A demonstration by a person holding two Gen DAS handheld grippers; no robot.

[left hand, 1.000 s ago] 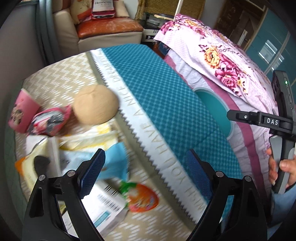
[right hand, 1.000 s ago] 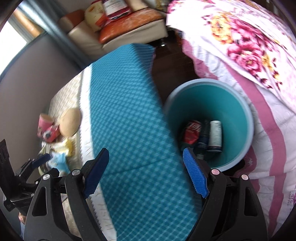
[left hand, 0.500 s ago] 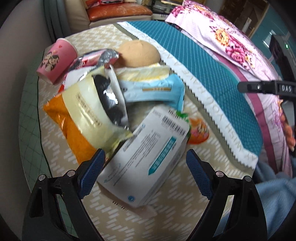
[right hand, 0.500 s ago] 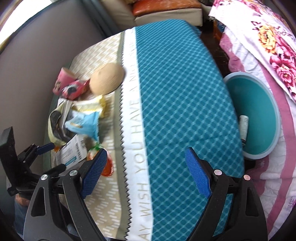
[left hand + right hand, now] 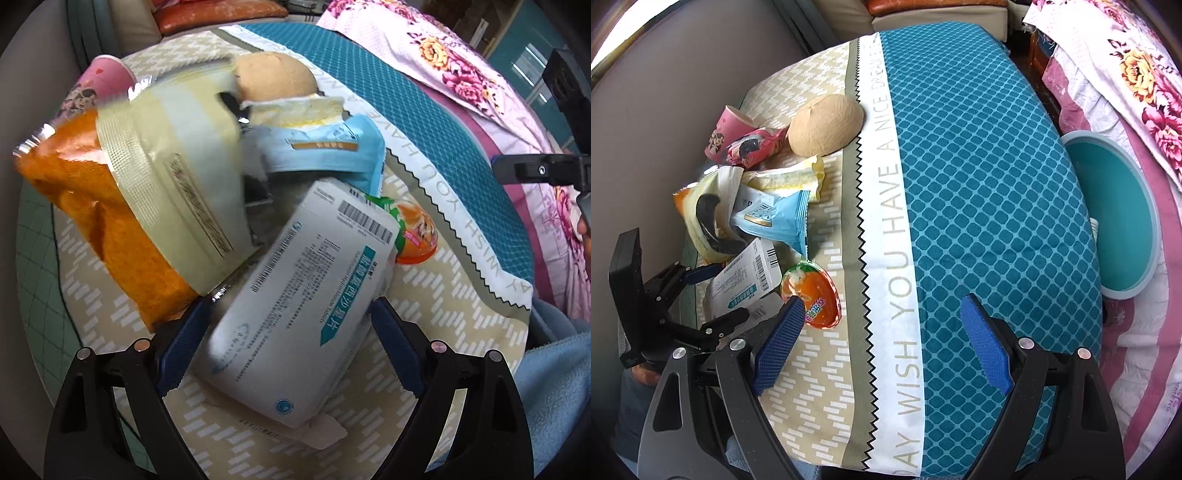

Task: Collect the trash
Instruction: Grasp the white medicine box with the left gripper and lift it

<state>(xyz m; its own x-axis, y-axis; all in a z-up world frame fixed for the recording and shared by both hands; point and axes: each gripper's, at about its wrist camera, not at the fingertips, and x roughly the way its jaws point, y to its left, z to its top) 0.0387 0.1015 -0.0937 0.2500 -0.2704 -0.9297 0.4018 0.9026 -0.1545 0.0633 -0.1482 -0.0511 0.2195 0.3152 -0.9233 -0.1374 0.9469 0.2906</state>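
Observation:
A pile of trash lies on the beige side of the table. My left gripper [image 5: 290,310] points down over it, open, with a white medicine box [image 5: 303,314] between its fingers; I see no pad pressing on it. Around the box lie an orange snack bag [image 5: 110,221], a blue wrapper [image 5: 325,151] and an orange jelly cup [image 5: 417,232]. In the right wrist view my right gripper [image 5: 882,332] hangs open and empty over the tablecloth, its left pad just beside the jelly cup [image 5: 812,291]. The left gripper [image 5: 729,291] straddles the box [image 5: 744,280] there.
A teal bin [image 5: 1145,184] stands on the floor to the right of the table, beside a floral bedspread [image 5: 1145,66]. A pink paper cup [image 5: 726,133], a pink wrapper [image 5: 753,147] and a round tan ball [image 5: 825,123] lie at the pile's far end. A sofa stands behind.
My left gripper has swung over the pile and come down until the white box sits between its fingers. My right gripper has moved from above the bin to over the table.

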